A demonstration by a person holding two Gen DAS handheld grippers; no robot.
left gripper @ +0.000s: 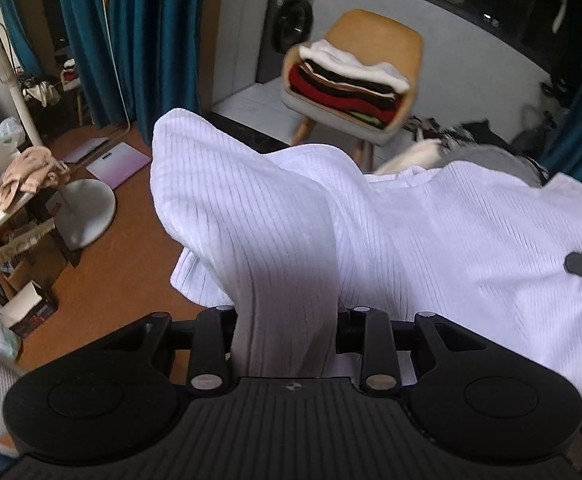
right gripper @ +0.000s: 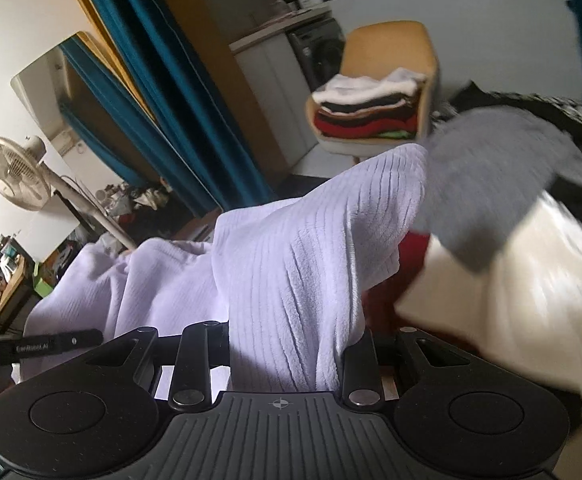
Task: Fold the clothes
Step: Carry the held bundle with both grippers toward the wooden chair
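White ribbed garment (left gripper: 431,232); teal curtains (left gripper: 139,40); tan chair (left gripper: 375,36); red, black, white stack (left gripper: 347,84).

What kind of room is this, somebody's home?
Most likely a lived-in home, perhaps a bedroom or laundry corner. A front-loading washing machine stands at the back, a chair holds a stack of folded clothes, and a pedestal fan stands near teal curtains.

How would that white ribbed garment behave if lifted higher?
Probably floppy: the white ribbed garment drapes and folds from both grippers' jaws. It looks soft and light, so it would likely sag between the left gripper and right gripper.
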